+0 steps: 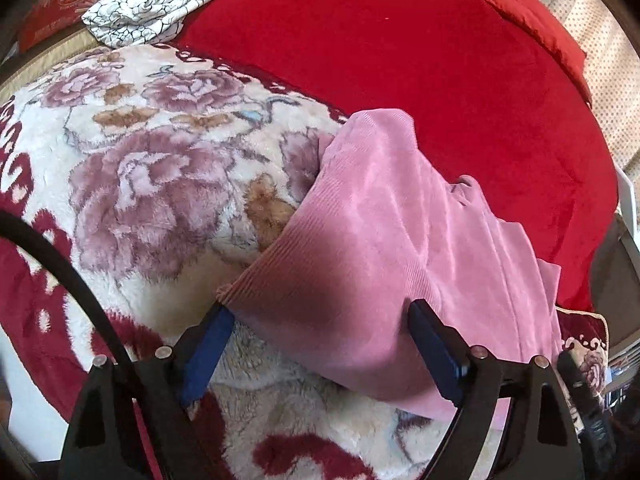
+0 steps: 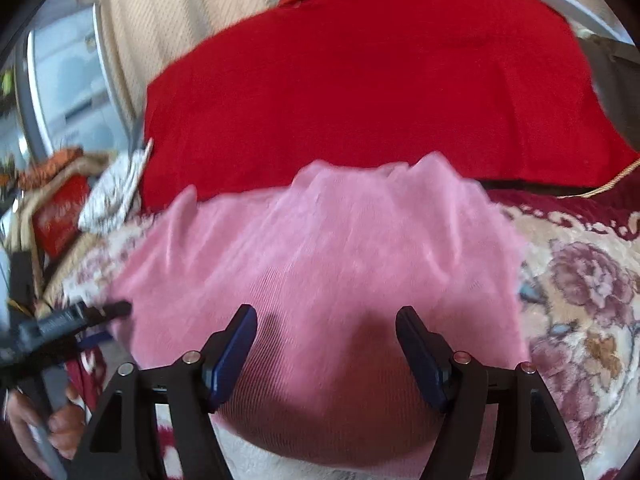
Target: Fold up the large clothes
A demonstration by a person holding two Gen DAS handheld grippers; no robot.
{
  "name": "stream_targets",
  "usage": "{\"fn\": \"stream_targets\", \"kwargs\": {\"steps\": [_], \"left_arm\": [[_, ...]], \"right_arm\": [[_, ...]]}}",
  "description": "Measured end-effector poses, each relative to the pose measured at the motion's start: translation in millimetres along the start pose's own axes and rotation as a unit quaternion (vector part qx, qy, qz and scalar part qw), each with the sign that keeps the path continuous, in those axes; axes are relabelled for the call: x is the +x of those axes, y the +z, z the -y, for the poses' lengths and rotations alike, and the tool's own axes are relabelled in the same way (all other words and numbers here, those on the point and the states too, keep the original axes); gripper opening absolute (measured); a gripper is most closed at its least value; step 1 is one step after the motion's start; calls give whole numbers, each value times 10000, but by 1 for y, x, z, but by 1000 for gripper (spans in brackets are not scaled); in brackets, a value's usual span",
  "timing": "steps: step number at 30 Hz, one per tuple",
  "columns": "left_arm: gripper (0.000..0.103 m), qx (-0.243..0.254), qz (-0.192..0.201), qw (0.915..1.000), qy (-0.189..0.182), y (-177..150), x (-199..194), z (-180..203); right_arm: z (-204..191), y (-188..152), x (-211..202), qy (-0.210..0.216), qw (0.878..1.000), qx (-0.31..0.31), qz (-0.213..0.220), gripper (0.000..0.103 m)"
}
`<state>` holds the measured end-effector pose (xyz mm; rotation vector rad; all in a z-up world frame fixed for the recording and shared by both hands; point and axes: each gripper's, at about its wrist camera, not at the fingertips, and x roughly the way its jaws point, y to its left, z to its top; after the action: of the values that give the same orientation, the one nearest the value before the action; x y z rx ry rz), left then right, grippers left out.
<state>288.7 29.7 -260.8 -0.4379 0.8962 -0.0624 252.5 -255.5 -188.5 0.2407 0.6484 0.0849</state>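
From the left wrist, the left tongs [image 1: 320, 320] stand spread and released around a corner of the pink garment [image 1: 392, 240], which lies on the floral blanket [image 1: 160, 160] over the bed.

From the right wrist, the right tongs [image 2: 326, 322] hover apart above that garment [image 2: 320, 248], gripping nothing.

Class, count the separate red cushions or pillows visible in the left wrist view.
1: a red pillow at the top right, beyond the red blanket. Others may be hidden outside the view.
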Motion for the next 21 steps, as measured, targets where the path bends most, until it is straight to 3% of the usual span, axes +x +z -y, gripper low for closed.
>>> {"fn": "stream_targets", "kwargs": {"steps": [3, 5, 9, 14, 18, 21], "left_arm": [[89, 23, 38, 10000, 26, 1, 0, -4], [89, 47, 71, 10000, 44, 2, 0, -4], [89, 134, 374, 9987, 308, 4, -11, -4], [89, 419, 1035, 9911, 728, 8, -32, 1], [89, 764, 1267, 9849, 898, 4, -38, 12], [89, 1101, 1219, 9807, 1061, 1, -31, 23]], "right_arm": [[13, 1, 4, -115, 9995, 247, -129, 75], [21, -6, 25, -190, 9968, 350, -689, 75], [12, -6, 17, -292, 9981, 65, -536, 75], [26, 2, -6, -204, 9989, 416, -30, 75], [47, -2, 6, -207, 9959, 812, -343, 75], [44, -5, 20, -284, 9953, 692, -618, 75]]}}
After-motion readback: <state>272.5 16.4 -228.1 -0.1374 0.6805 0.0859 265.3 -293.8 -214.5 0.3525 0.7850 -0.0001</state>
